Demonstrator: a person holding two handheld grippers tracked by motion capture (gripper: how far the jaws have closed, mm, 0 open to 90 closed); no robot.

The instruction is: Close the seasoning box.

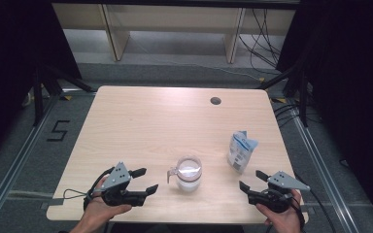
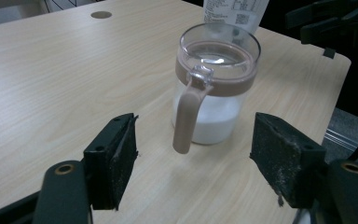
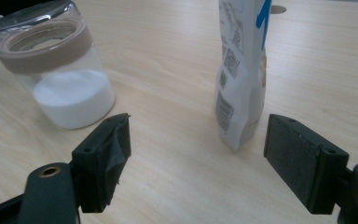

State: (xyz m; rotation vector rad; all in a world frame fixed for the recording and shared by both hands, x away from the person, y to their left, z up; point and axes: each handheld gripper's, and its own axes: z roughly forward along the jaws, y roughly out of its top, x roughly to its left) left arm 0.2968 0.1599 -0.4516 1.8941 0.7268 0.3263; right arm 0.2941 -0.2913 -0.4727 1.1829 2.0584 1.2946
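Clear glossy plastic jug (image 2: 216, 88) with matt beige handle and band, white powder inside; glossy printed plastic pouch (image 3: 242, 70) at its 3 o'clock; smooth matt wood-grain table (image 1: 141, 126); rough matt black pads (image 2: 284, 158)

Far half of the light wooden bench (image 1: 141, 116) bare, free passage. Near middle blocked by the clear glass jar with brown band and handle (image 1: 188, 173); white upright pouch (image 1: 241, 150) stands at near right. Open gap between jar and pouch; near left clear.
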